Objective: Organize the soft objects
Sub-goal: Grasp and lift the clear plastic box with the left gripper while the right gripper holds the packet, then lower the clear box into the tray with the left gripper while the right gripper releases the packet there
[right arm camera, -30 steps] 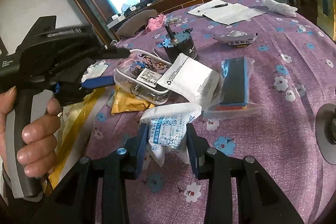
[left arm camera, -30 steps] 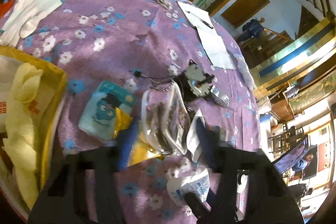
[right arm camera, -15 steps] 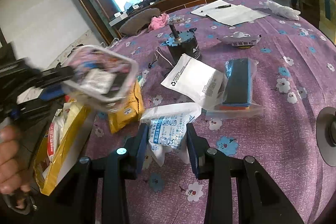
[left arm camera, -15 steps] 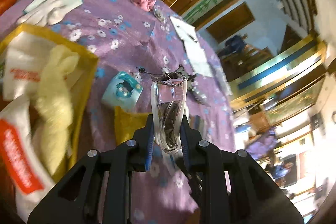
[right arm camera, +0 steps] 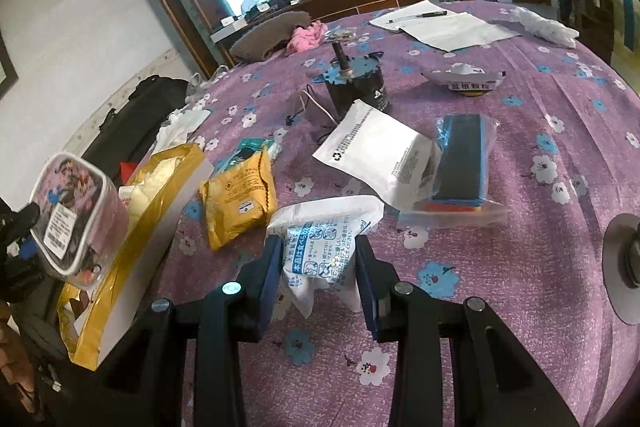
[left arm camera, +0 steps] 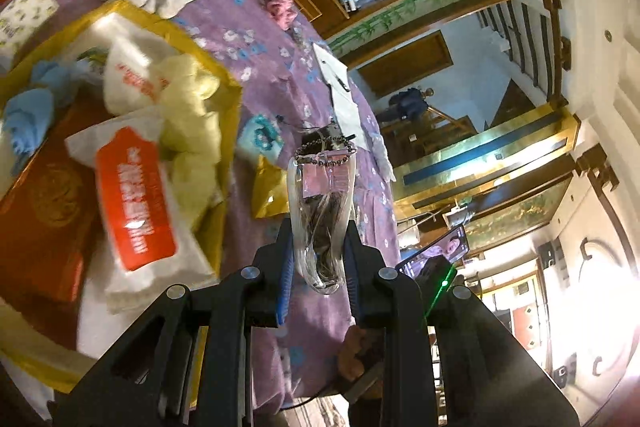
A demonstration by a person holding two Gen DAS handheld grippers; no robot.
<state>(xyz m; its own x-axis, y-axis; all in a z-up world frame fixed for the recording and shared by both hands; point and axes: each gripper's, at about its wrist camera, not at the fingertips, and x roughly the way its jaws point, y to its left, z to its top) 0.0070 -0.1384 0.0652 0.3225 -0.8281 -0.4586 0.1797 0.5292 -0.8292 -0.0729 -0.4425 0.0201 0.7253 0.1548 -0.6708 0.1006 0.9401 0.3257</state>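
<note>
clear pouch point(left arm camera: 320, 223), bead chain, pink label

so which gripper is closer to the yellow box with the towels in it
Left. The left gripper, clamped on a clear pouch, is right beside the yellow box. The right gripper is further along the table, closed on a white packet.
</note>
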